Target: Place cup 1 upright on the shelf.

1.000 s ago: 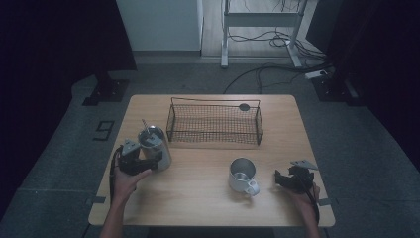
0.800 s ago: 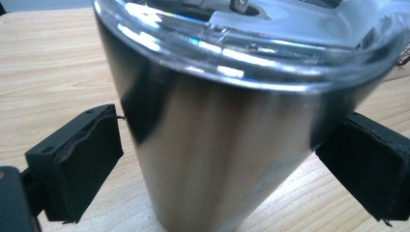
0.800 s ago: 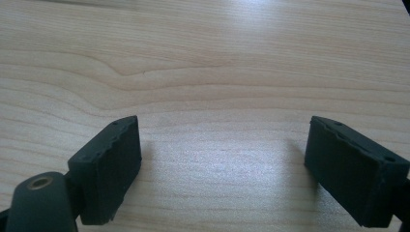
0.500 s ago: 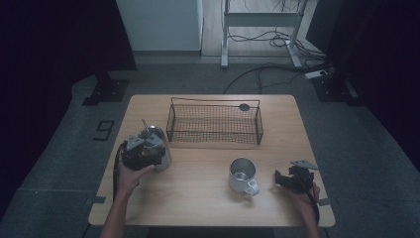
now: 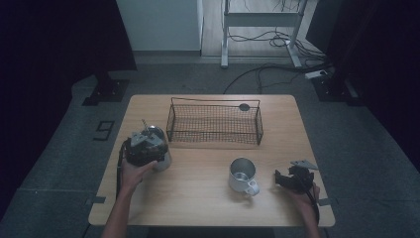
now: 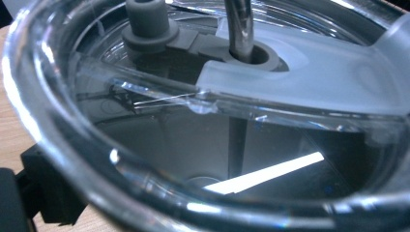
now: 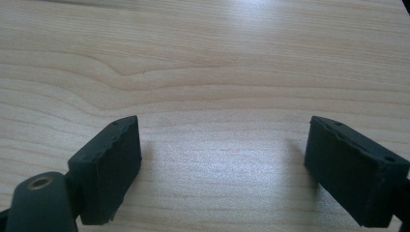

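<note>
Your left gripper (image 5: 143, 148) has moved in over the lidded tumbler (image 5: 157, 146) near the table's (image 5: 208, 203) left edge, its grip hard to judge, so pickup seems near, while your right gripper (image 7: 222, 169) rests with jaws apart, empty.

Table (image 7: 203, 58): pale wood, visible grain, smooth with a soft sheen. Tumbler (image 5: 159, 148): brushed metal body under a glossy clear plastic lid (image 6: 300, 82), metal straw (image 6: 240, 26); mug (image 5: 241, 174) dull metal. Basket (image 5: 214, 124): thin dark wire mesh; right gripper (image 7: 222, 169) pads matt black, slightly pitted.
</note>
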`<state>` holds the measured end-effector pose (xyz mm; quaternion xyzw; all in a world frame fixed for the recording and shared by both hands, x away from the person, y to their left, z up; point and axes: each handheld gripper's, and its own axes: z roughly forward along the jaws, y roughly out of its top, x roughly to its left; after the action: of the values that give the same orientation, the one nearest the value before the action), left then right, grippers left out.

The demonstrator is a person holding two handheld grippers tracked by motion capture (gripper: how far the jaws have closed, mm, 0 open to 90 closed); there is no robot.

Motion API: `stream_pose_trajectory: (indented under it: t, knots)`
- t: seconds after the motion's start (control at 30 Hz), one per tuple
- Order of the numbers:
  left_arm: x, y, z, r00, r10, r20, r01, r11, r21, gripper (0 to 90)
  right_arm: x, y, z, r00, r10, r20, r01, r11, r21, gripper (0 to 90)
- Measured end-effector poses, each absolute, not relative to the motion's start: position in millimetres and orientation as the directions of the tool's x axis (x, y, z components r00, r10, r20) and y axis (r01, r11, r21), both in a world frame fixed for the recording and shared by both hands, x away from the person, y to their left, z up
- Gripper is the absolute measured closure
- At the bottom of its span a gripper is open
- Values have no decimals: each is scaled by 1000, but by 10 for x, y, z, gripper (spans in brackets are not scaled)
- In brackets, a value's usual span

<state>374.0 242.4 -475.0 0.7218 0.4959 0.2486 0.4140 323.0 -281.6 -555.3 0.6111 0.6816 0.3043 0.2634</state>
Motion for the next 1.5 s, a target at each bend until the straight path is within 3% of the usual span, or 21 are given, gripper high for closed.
stream_pose_trajectory:
  t: [0.77,1.5]
  knots:
    - [3710,2384,-4706,398,917,-34,509,-190,840,39,3226,-2812,-5553,-110,994,14,673,64,736,128]
    - [3567,2332,-4233,429,902,-50,438,-159,885,40,3226,-2812,-5553,-110,994,14,673,64,736,128]
